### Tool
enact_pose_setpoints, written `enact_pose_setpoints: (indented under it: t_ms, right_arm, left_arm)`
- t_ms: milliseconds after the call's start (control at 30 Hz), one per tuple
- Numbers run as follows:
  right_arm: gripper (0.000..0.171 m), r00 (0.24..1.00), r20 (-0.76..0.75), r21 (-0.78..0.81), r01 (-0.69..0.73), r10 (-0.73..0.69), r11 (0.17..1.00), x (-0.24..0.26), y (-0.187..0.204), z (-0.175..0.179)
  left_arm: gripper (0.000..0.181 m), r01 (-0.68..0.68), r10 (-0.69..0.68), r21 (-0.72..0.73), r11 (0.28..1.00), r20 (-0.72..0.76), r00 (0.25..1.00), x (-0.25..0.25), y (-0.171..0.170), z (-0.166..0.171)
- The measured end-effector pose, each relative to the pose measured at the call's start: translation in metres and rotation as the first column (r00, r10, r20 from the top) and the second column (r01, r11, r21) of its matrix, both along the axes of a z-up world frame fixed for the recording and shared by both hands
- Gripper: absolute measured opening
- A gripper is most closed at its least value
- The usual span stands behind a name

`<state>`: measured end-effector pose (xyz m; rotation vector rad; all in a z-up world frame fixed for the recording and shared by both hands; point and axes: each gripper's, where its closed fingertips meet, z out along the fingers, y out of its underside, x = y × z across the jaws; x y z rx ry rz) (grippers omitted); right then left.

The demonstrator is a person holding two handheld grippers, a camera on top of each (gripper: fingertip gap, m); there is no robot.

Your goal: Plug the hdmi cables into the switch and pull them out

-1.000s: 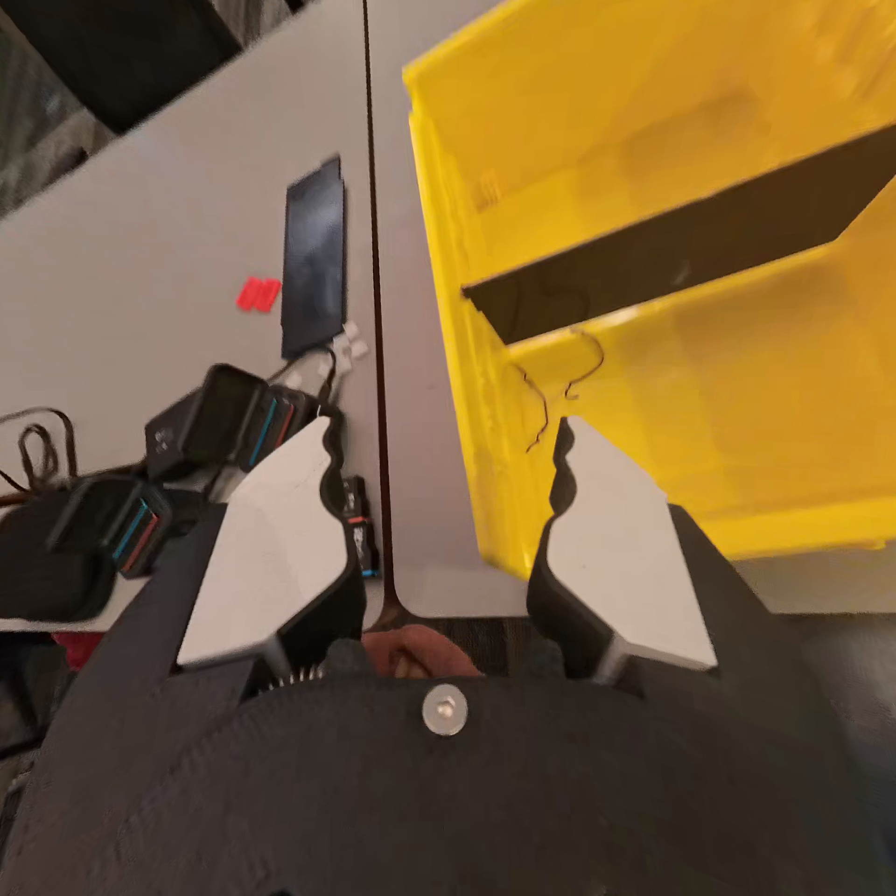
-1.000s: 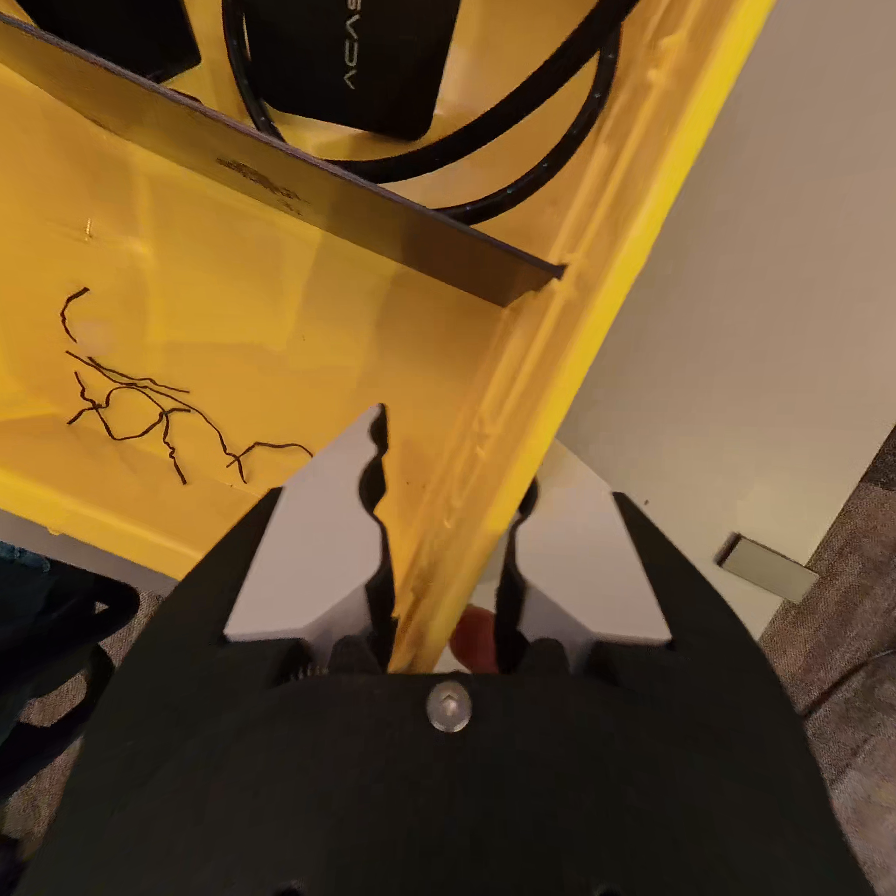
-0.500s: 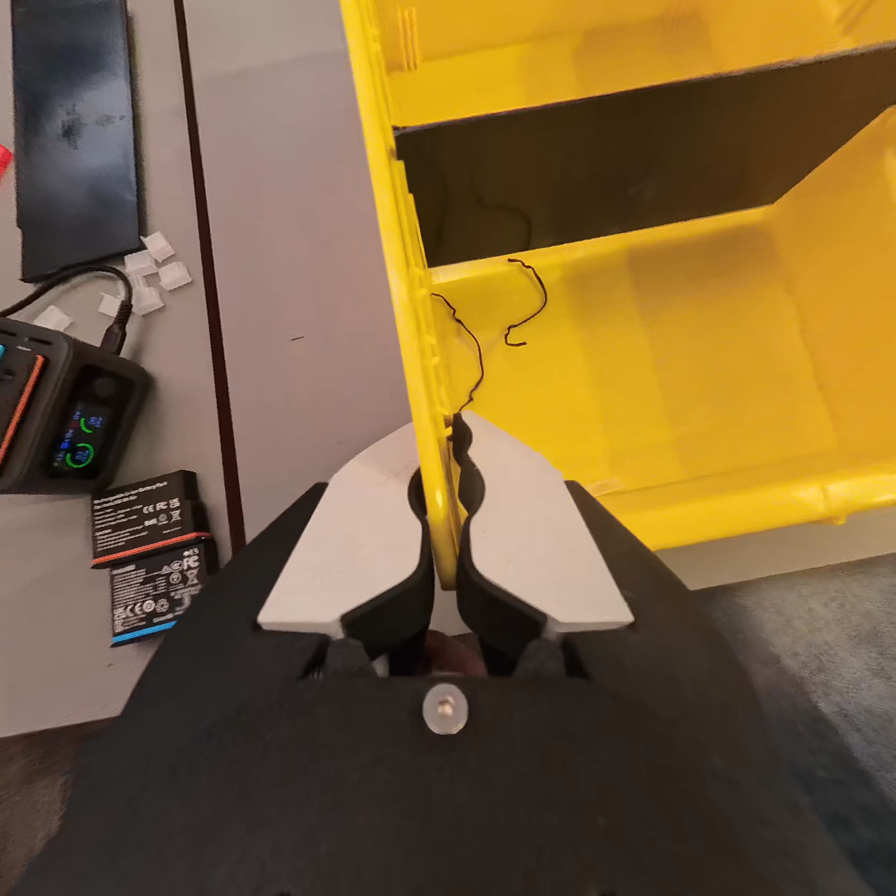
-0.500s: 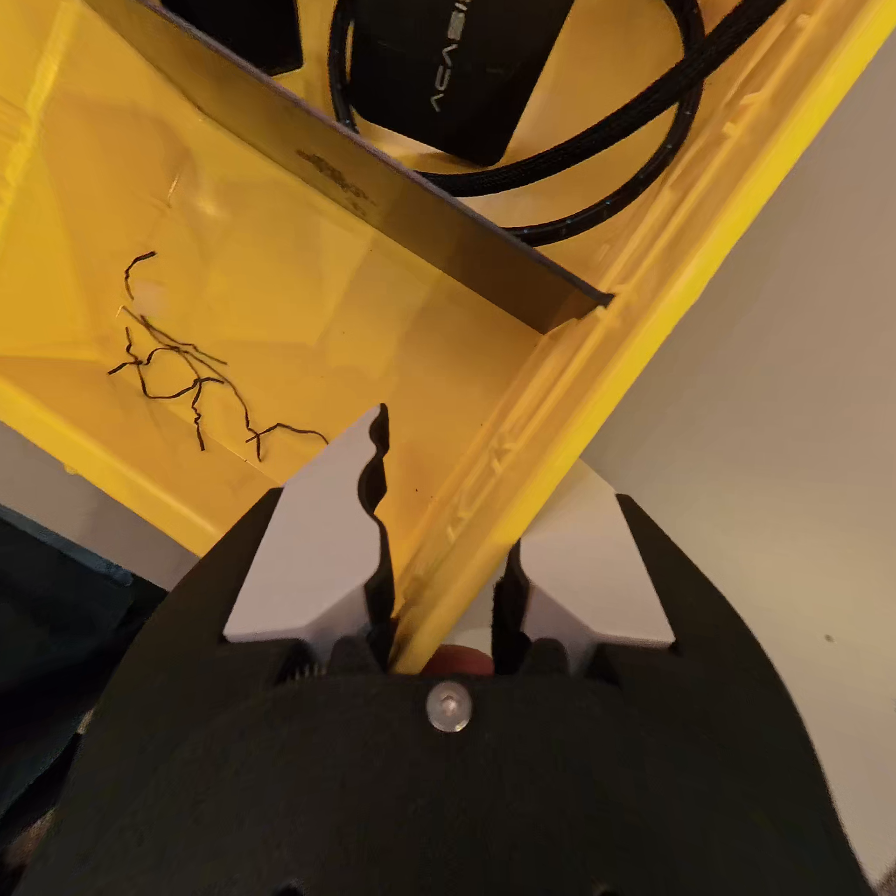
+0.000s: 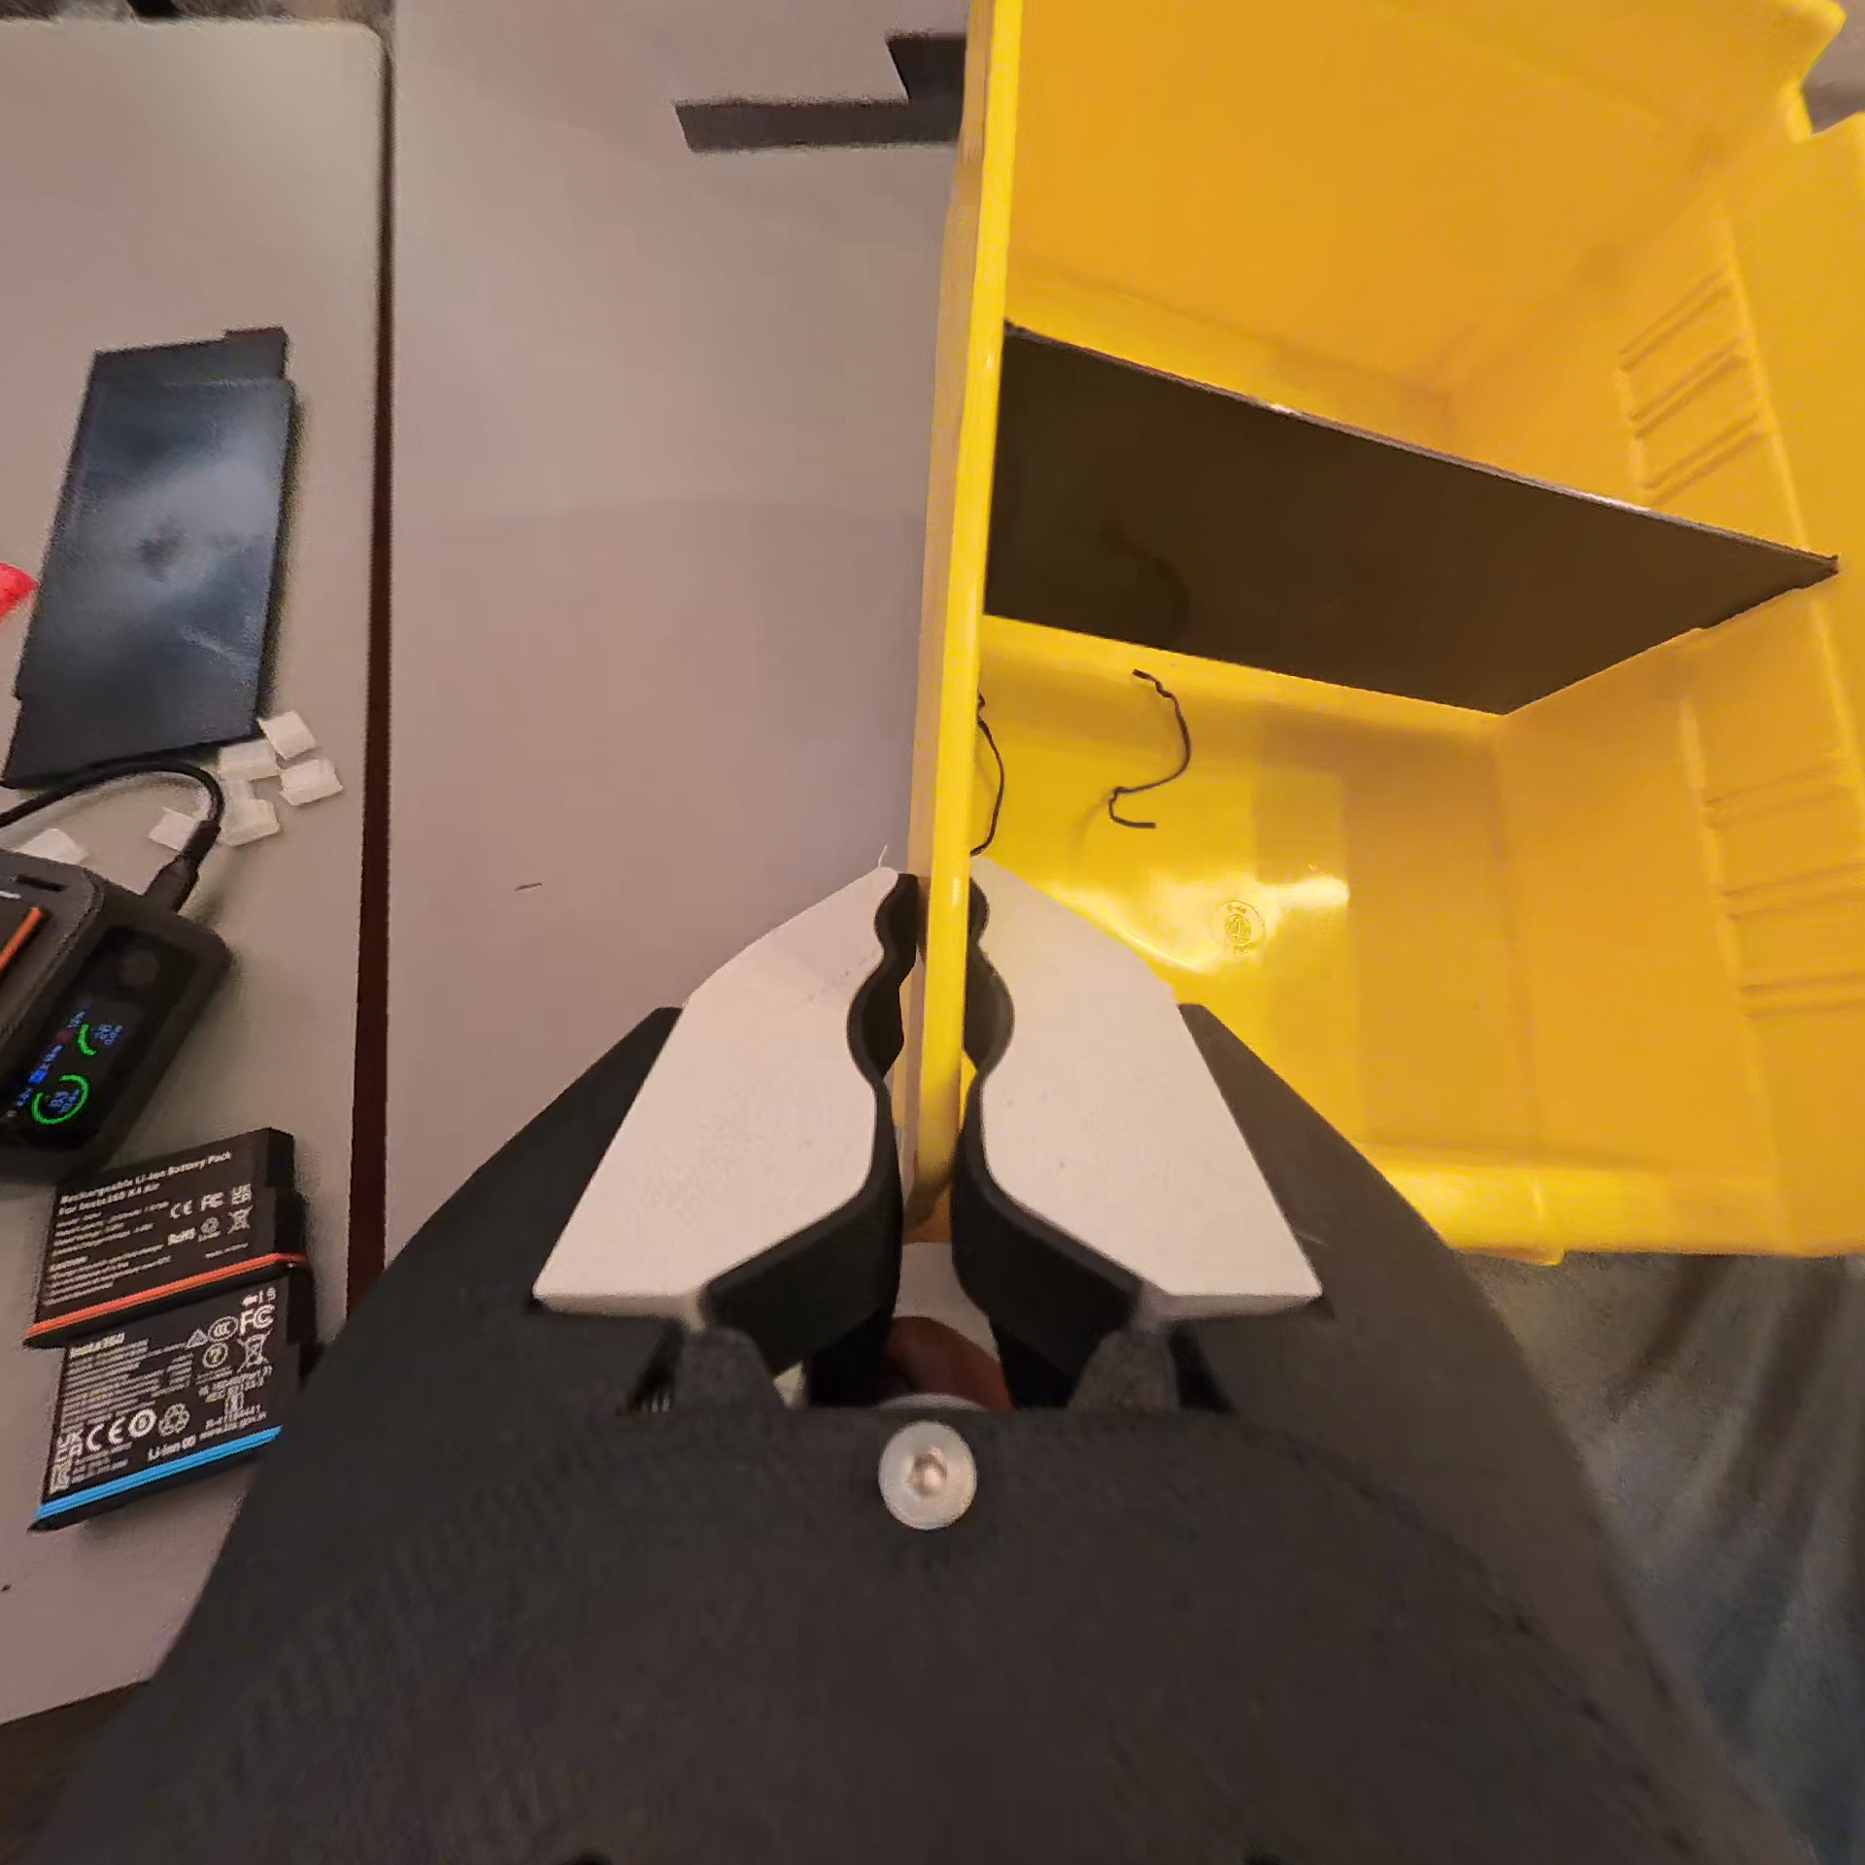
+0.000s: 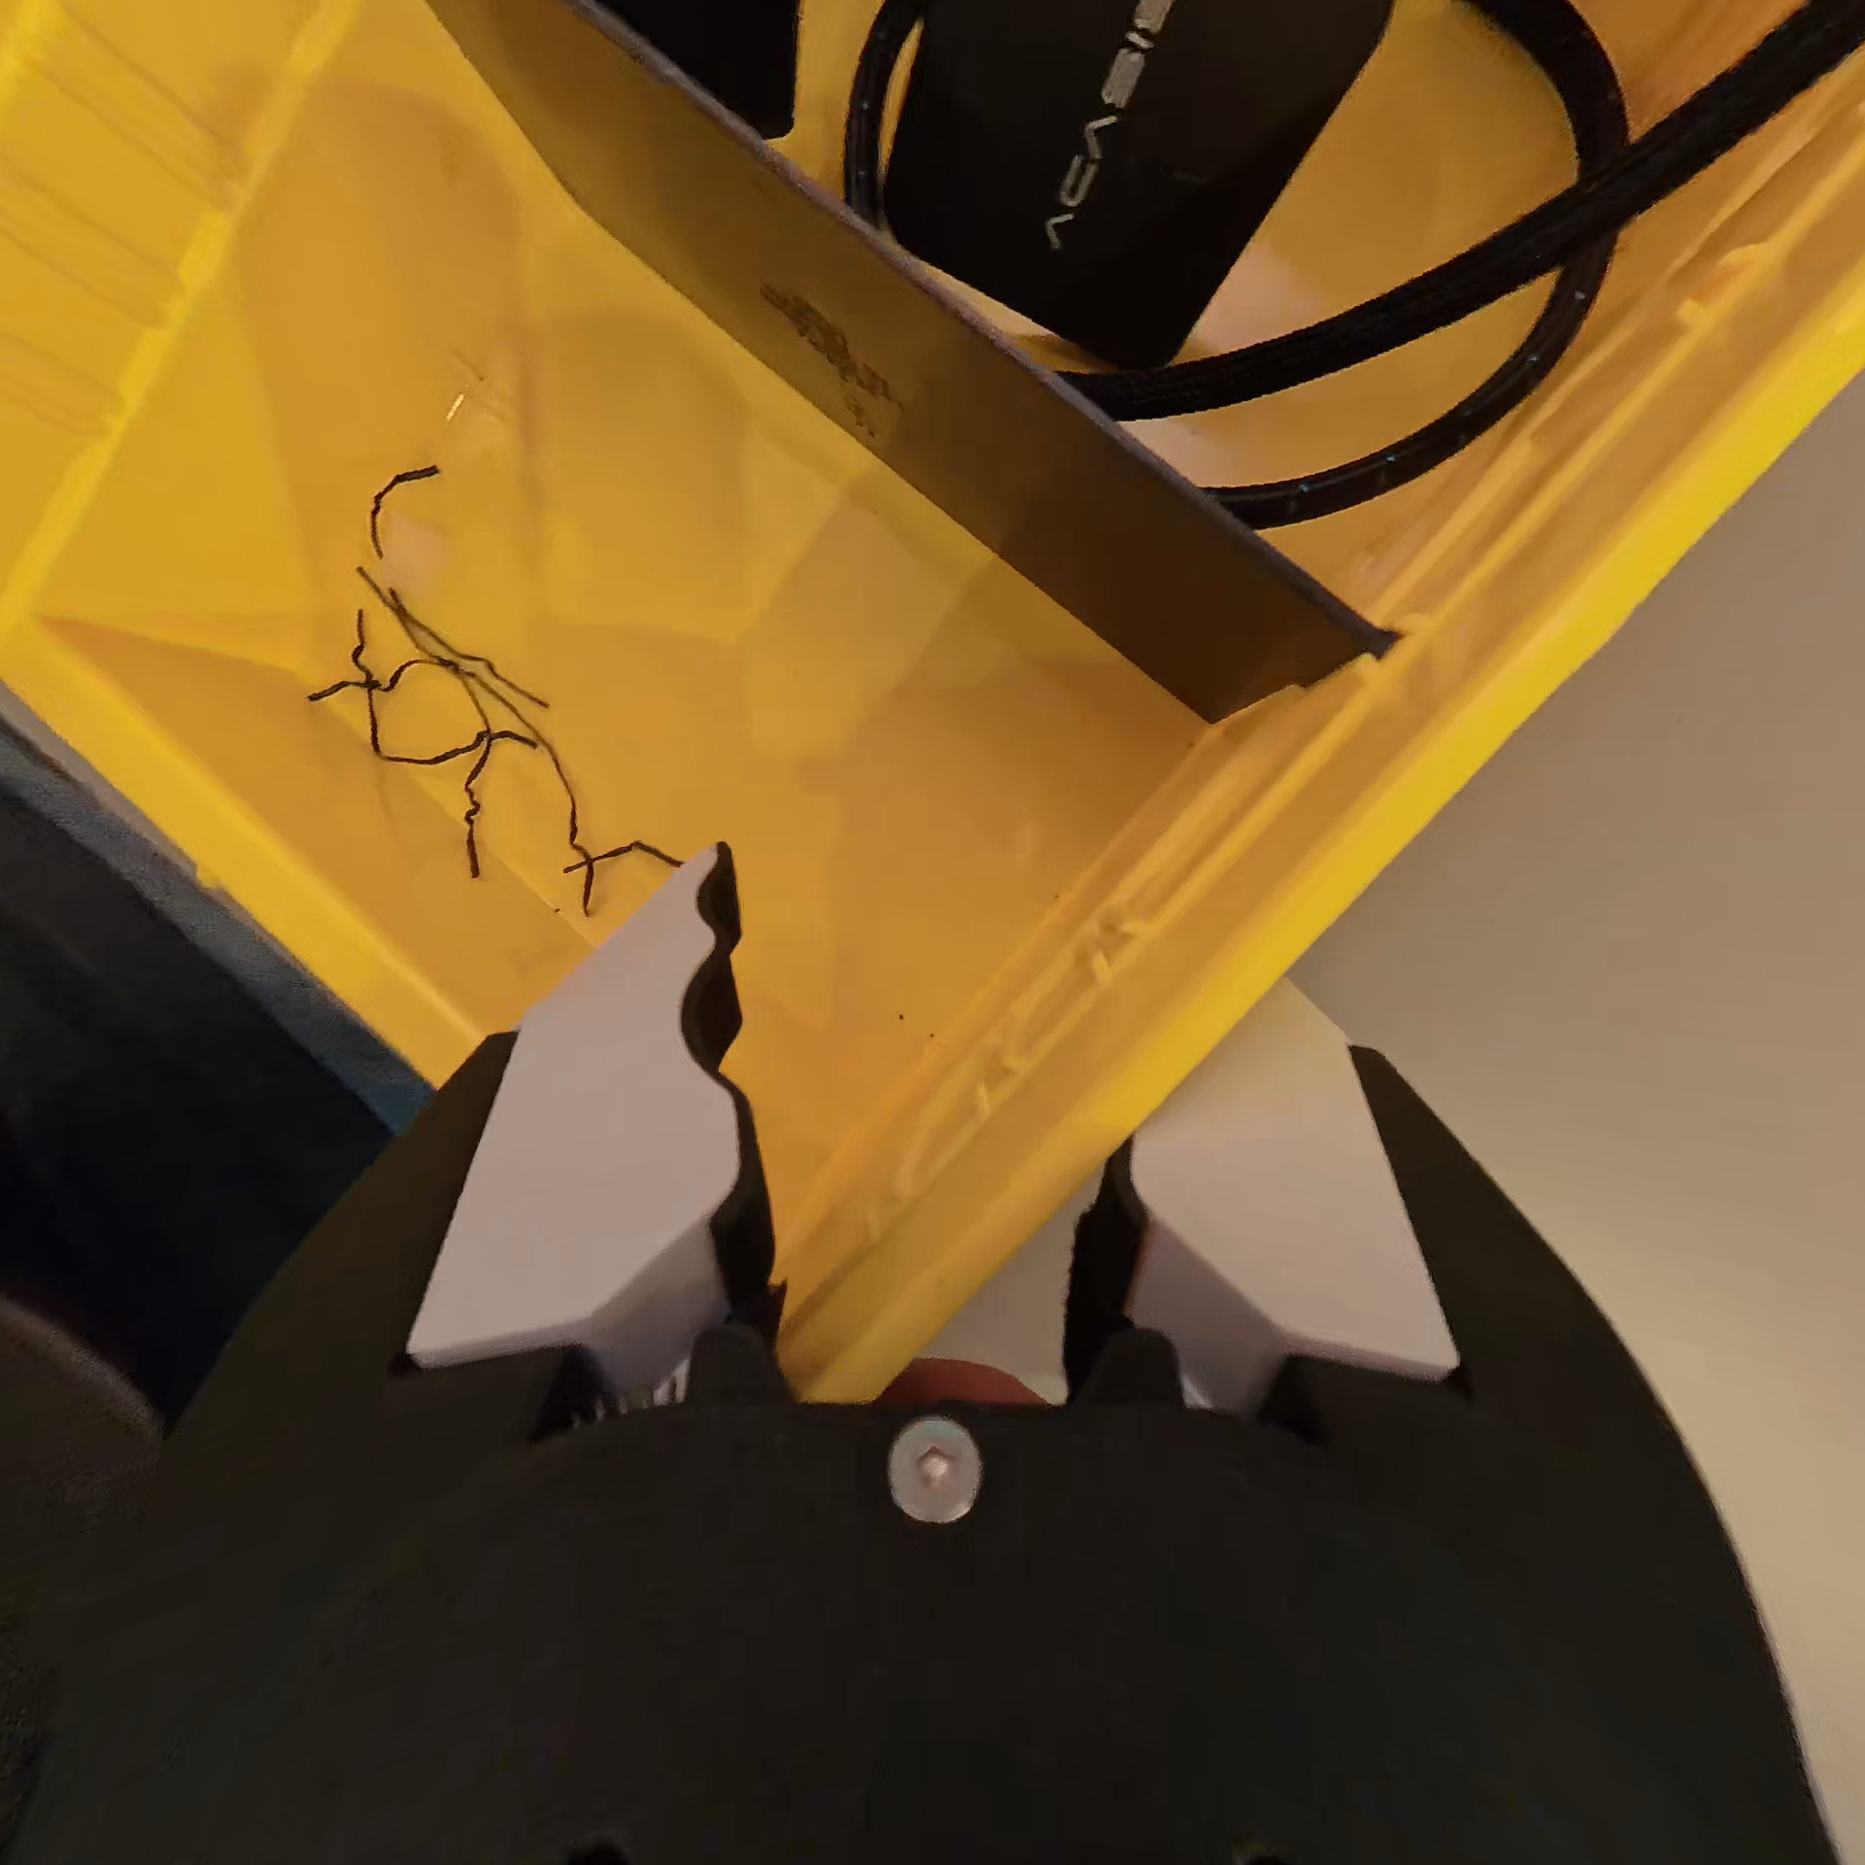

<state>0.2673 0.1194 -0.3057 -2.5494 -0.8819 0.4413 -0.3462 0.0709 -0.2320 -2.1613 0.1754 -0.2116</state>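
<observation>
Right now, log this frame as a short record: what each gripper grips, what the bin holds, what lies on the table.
left gripper: shut on the yellow bin, clamping its left wall
right gripper: straddles the bin's right wall; grip unclear
divider: dark panel across bin
near compartment: only loose black threads
far compartment: black switch, braided cable
table: batteries, charger

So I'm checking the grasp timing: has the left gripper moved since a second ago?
Yes. The left gripper, earlier open short of the yellow bin, has advanced and shut on the bin's side wall, leaving the batteries on its left.
</observation>
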Motion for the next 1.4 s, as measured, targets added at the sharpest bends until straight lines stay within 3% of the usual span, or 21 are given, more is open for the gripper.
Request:
enact_pose_setpoints:
  t_ms: [533, 967, 1200, 1400]
  right_arm:
    - [0.154, 0.927, -0.163, 0.021, -0.34, 0.338, 0.94, -0.259, -0.012, 0.004]
    - [0.16, 0.884, -0.176, 0.045, -0.432, 0.432, 0.901, -0.39, -0.01, 0.004]
    - [0.158, 0.848, -0.181, 0.077, -0.493, 0.498, 0.867, -0.424, -0.025, 0.006]
    - [0.157, 0.858, -0.156, 0.165, -0.465, 0.489, 0.87, -0.419, -0.016, 0.02]
  left_arm:
    - [0.005, -0.144, 0.124, 0.242, 0.959, 0.093, 0.988, -0.031, -0.019, 0.081]
    - [0.005, -0.236, 0.209, 0.345, 0.908, 0.115, 0.971, -0.064, -0.04, 0.115]
    - [0.005, -0.239, 0.209, 0.342, 0.909, 0.122, 0.97, -0.061, -0.037, 0.114]
    - [0.005, -0.231, 0.197, 0.35, 0.908, 0.13, 0.972, -0.052, -0.033, 0.116]
